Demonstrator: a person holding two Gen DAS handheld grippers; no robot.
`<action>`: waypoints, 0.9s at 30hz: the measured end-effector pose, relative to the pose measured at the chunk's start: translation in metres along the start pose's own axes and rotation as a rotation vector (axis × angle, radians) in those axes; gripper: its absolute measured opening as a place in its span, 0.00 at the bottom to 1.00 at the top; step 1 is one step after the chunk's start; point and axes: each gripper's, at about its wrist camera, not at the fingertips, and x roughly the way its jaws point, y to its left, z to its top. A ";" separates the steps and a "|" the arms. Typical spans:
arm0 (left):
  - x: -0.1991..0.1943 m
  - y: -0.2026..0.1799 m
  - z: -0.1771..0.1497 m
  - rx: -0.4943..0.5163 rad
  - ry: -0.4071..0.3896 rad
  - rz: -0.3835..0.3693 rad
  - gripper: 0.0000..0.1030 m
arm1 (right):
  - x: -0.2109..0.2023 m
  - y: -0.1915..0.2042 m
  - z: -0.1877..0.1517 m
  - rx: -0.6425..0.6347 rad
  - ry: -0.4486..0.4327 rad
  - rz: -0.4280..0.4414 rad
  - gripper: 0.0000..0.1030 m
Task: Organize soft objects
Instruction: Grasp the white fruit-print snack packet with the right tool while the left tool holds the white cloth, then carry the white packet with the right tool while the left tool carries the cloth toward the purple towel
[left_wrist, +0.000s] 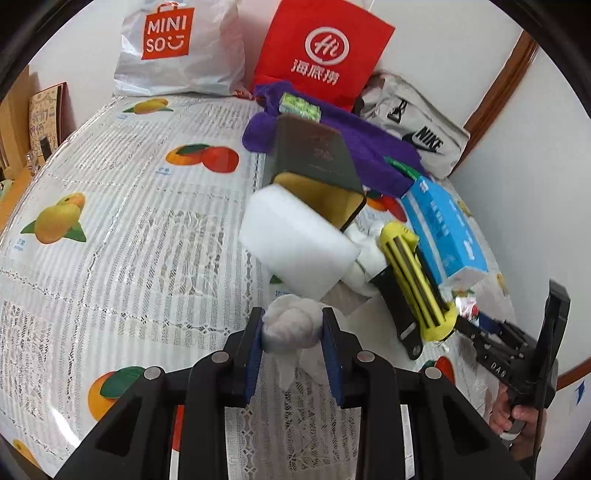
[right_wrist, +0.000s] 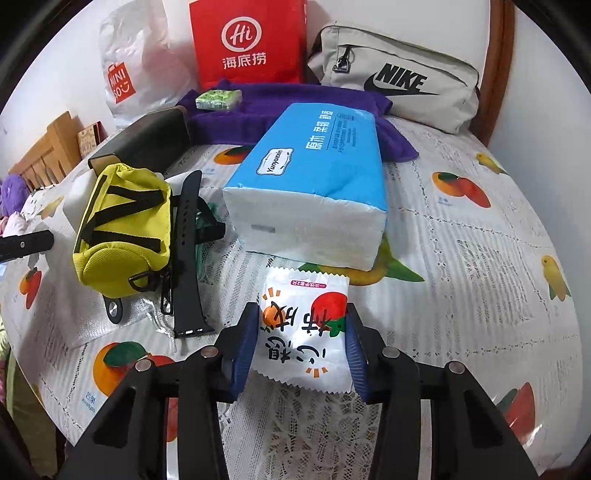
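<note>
- On the fruit-print tabletop (right_wrist: 461, 236), your right gripper (right_wrist: 301, 347) points steeply down with its jaws either side of a white snack packet (right_wrist: 303, 332); both blue pads touch the packet's edges, so it is pinched between them.
- Your left gripper (left_wrist: 291, 332) has its jaws pressed onto a knotted white cloth wad (left_wrist: 290, 325), which bulges between the pads.
- Just beyond that wad, in the left view, sits a white foam block (left_wrist: 295, 240), with a dark box (left_wrist: 314, 155) tilted over a yellow-lined one behind it.
- Right behind the packet lies a blue tissue pack (right_wrist: 314, 177), its near end just beside the packet's top edge.
- Left of the tissue pack you have a yellow pouch (right_wrist: 122, 229) with black straps, and a black watch band (right_wrist: 188, 254) lying just beside it.
- At the back, a purple towel (right_wrist: 258, 110) carries a small green pack (right_wrist: 218, 99).
- Against the wall stand a white shopping bag (right_wrist: 136, 74), a red paper bag (right_wrist: 247, 40) and a grey sports bag (right_wrist: 399, 81).
- Your hand (left_wrist: 517, 417) shows at the right edge of the left view, holding the other gripper's handle.
</note>
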 end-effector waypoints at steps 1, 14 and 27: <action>-0.002 0.000 0.001 -0.004 -0.010 -0.010 0.28 | -0.001 -0.001 0.000 0.005 0.002 0.006 0.41; -0.028 -0.009 0.021 -0.019 -0.073 -0.062 0.27 | -0.030 -0.011 0.007 0.043 -0.009 0.031 0.40; -0.044 -0.020 0.038 -0.015 -0.091 -0.038 0.27 | -0.057 -0.013 0.028 0.043 -0.065 0.111 0.40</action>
